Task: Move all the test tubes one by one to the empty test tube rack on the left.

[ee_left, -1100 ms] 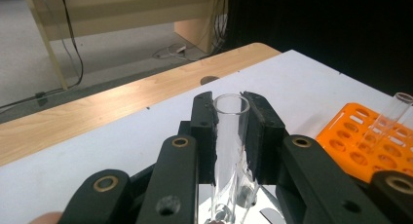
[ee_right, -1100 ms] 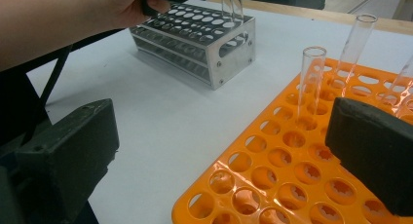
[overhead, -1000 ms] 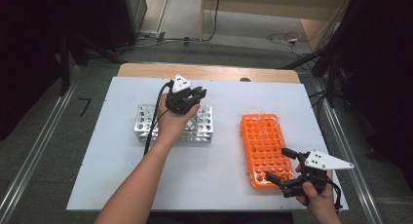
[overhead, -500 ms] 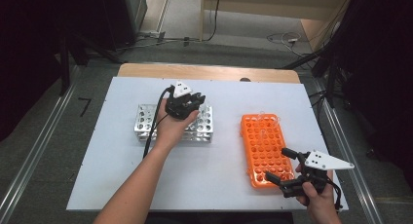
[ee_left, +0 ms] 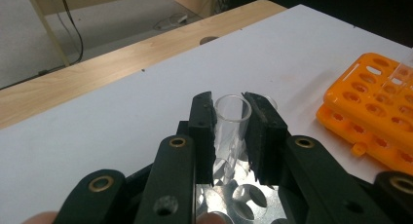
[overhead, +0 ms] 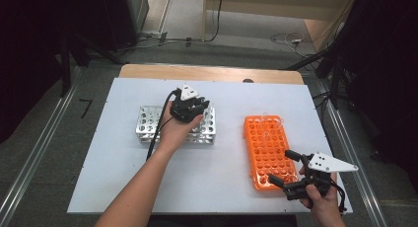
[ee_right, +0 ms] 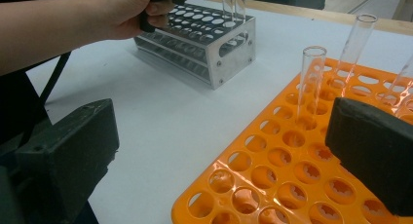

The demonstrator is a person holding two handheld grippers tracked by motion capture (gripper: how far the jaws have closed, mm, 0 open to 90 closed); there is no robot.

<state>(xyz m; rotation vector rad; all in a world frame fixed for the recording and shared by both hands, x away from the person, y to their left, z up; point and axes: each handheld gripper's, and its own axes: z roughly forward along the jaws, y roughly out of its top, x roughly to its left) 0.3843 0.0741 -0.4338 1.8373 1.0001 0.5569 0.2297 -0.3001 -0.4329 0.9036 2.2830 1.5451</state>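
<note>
The left gripper (ee_left: 229,136) has its jaws pinching a clear glass tube (ee_left: 233,118) that stands in the metal rack (overhead: 148,122). To do this well, I would lift it straight up, so the tube does not scrape the hole. Farther right, the right gripper (overhead: 281,168) waits with jaws spread beside the orange rack (overhead: 266,138).

White tabletop (overhead: 123,187) over a light wooden board (overhead: 212,73) that shows along the far edge. Grey floor (overhead: 44,138) around it, metal rails (overhead: 29,160) on both sides. Cables (overhead: 291,38) lie on the paler floor behind. Dark equipment at the left and right edges, dim surroundings.
</note>
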